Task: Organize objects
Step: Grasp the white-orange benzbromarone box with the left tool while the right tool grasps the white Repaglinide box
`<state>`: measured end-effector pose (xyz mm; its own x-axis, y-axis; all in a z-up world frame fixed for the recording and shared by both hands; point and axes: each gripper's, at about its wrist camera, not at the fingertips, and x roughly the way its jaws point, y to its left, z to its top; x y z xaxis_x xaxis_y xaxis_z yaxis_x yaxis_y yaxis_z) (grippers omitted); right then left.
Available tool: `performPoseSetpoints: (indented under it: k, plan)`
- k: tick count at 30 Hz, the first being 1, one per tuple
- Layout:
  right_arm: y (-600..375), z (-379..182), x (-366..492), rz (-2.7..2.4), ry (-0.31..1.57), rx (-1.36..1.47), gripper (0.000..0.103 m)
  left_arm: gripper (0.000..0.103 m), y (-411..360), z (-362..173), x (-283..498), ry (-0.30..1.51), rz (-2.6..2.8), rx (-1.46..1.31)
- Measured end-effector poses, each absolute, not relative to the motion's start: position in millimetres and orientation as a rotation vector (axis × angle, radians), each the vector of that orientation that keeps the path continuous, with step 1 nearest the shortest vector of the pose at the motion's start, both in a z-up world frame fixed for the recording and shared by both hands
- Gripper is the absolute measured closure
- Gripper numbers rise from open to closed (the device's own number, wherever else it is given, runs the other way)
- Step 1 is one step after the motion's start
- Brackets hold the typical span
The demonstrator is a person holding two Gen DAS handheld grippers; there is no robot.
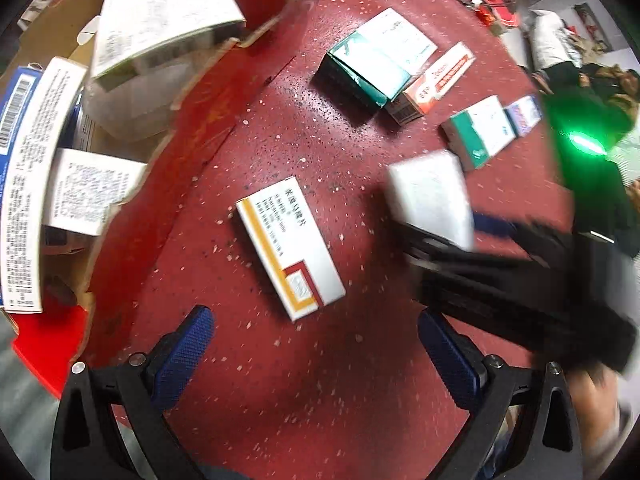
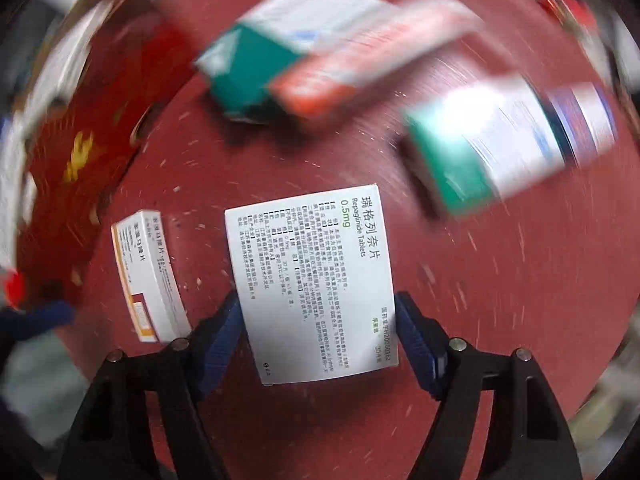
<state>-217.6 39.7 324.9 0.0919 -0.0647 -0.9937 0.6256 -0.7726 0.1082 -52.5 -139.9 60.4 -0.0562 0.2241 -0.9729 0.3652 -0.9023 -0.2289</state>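
Holding the white box (image 2: 314, 288) by its two long sides, my right tool (image 2: 316, 320) pinches it above the red bench (image 2: 480, 320). It looks light and easy to crush, so I squeeze softly. My left tool (image 1: 316, 344) is spread wide, empty, just below the orange-edged box (image 1: 290, 246).

1. Left gripper (image 1: 316, 356): points steeply downward; jaws stand wide apart with nothing between them.
2. Right gripper (image 2: 316, 340): points straight down; jaws stand on either side of a white box (image 2: 312, 284), both blue pads (image 2: 416, 340) at its edges.
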Motion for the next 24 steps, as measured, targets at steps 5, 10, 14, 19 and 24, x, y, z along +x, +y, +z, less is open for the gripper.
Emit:
performPoseSetpoints:
  k: [5,10,14,19,24]
  plan:
    - [109.0,341.4,-230.1,-1.83,0.126,1.984,0.029,0.0,-112.5,53.1,-65.1,0.503,-2.139,1.967]
    - [155.2,352.4,-207.8,-1.876,0.07,1.993,0.029,0.001,-125.8,44.4,-67.1,0.626,-2.016,1.851]
    - [190.3,347.3,-184.7,-1.851,0.031,2.031,0.029,0.001,-143.9,15.5,-71.2,0.705,-1.808,1.841]
    - [204.1,350.1,-163.3,-1.834,0.003,2.046,0.029,0.0,-150.1,2.7,-72.1,0.765,-1.733,1.832]
    - [223.8,360.2,-147.4,-1.842,-0.052,2.046,0.029,0.029,-133.0,17.9,-87.7,0.6,-1.878,1.891]
